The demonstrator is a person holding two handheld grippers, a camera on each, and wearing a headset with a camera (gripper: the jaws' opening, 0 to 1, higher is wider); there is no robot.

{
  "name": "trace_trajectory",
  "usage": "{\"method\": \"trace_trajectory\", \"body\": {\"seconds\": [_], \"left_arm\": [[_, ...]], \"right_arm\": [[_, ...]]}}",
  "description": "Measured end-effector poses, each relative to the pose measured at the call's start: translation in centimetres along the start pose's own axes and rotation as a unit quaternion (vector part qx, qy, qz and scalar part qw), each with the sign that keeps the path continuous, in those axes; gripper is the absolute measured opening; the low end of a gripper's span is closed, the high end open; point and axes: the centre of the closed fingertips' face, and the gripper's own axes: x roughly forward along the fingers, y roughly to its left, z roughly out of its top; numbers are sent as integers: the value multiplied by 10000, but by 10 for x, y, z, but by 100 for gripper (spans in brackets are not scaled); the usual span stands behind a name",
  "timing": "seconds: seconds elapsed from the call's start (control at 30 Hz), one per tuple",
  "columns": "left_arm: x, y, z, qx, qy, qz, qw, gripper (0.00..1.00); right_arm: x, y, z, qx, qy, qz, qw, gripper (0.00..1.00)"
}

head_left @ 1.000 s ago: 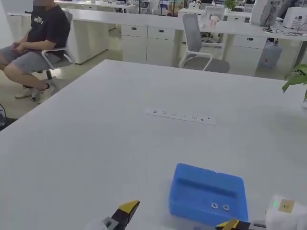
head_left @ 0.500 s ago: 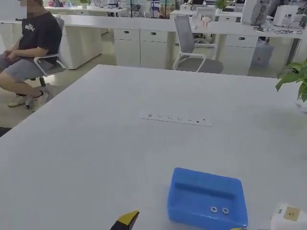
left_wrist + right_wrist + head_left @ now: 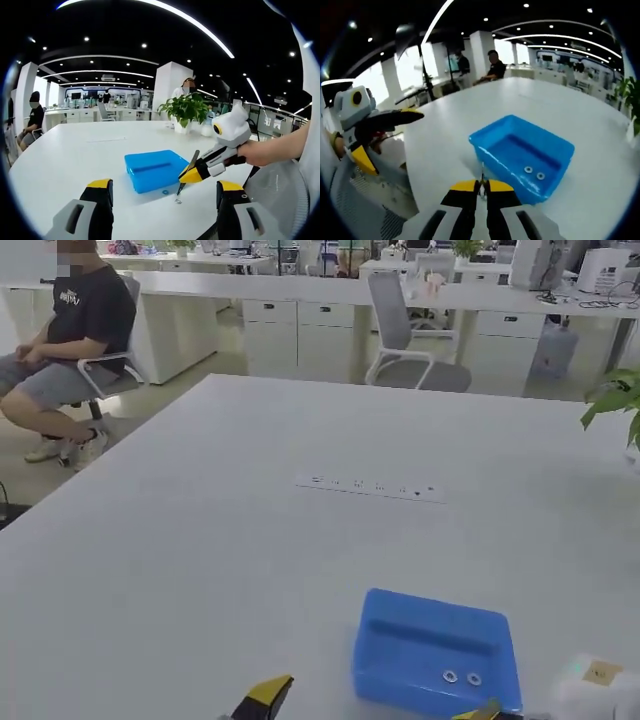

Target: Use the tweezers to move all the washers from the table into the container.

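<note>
The blue container (image 3: 435,650) stands on the white table near its front edge, with two washers (image 3: 461,677) inside; the right gripper view shows them on its floor (image 3: 534,173). Two more washers (image 3: 171,196) lie on the table just in front of the container (image 3: 150,167). My right gripper (image 3: 481,186) is shut on thin tweezers (image 3: 481,172), whose tips (image 3: 180,190) point down close above those loose washers. My left gripper (image 3: 165,186) stands open with nothing between its jaws; its yellow tip (image 3: 265,695) pokes in left of the container.
A flush power strip (image 3: 370,487) sits mid-table. A potted plant (image 3: 615,405) stands at the right edge. A person sits on a chair (image 3: 70,330) beyond the table's far left corner. An office chair (image 3: 405,330) and desks stand behind.
The head camera has tilted a little, so the picture shifted. Container and its two washers stay put. Both gripper tips remain at the bottom edge.
</note>
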Motion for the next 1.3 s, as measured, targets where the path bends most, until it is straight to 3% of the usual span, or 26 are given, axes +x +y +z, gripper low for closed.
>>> {"method": "trace_trajectory", "body": {"seconds": [0.1,0.4,0.6,0.97,1.3], "left_arm": [[0,0,0,0,13,6,10000,86],[0,-1,-1,7,15,-6,10000,86],[0,-1,-1,4,22,-11,10000,85],[0,-1,-6,47,113,-62,9999,85],[0,1,-7,62,142,-47,9999,85]], "right_arm": [[-4,7,9,-57,-50,68,9999,3],[-20,5,37,-389,-158,-159,9990,3],[-29,-2,57,-197,-393,-272,9987,3],[-19,-24,97,-225,-699,-407,9965,3],[-4,-45,101,-234,-621,-475,9967,3]]}}
